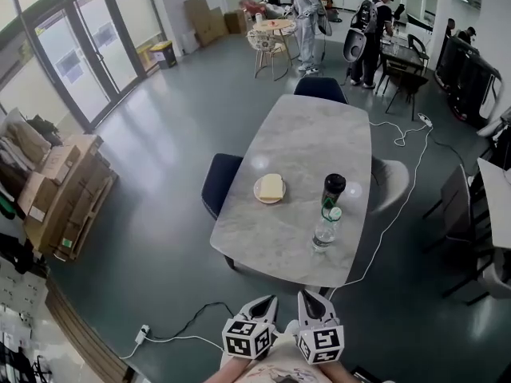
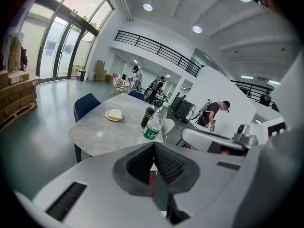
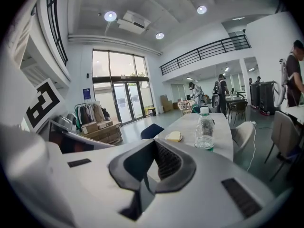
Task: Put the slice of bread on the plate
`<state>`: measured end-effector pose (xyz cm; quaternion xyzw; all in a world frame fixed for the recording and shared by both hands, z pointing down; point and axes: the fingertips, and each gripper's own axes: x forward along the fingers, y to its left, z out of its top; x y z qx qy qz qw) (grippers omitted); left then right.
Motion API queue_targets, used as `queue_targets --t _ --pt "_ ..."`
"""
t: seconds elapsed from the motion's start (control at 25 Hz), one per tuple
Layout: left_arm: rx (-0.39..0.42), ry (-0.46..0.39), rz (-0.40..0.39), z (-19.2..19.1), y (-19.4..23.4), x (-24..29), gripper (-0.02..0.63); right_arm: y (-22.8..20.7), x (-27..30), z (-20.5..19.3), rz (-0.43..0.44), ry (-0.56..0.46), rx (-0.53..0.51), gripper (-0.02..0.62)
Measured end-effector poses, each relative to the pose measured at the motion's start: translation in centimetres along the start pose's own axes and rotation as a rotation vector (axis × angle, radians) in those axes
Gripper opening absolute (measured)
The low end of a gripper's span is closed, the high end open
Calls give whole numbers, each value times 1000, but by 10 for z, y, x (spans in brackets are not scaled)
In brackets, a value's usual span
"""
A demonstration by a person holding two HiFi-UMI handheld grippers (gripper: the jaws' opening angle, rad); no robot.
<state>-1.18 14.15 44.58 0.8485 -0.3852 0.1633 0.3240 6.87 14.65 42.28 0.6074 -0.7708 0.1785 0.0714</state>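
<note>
A slice of pale bread (image 1: 272,186) lies on a small round plate (image 1: 259,192) on the grey marble table (image 1: 311,142), well ahead of me. Both grippers hang low in the head view, short of the table's near end and side by side. The left gripper (image 1: 263,303) is shut with nothing in it. The right gripper (image 1: 308,300) is shut too, its jaws meeting at the tips. The left gripper view shows the bread (image 2: 115,113) on the plate (image 2: 108,117) beyond the shut left gripper (image 2: 154,146). Over the right gripper (image 3: 154,143), the bread (image 3: 174,136) lies far off.
A clear water bottle (image 1: 326,228) and a dark can (image 1: 333,188) stand on the table's near right part. A blue chair (image 1: 219,181) is at the left side and a white chair (image 1: 389,183) at the right. A white cable (image 1: 397,214) trails on the floor. Cardboard boxes (image 1: 64,194) are stacked at left.
</note>
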Motion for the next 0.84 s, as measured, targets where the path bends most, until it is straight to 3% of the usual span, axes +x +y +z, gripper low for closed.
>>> queue_targets --t 0.84 --pt "17 -13 -3 -8 -25 -4 11 -4 -17 -14 32 15 -6 5"
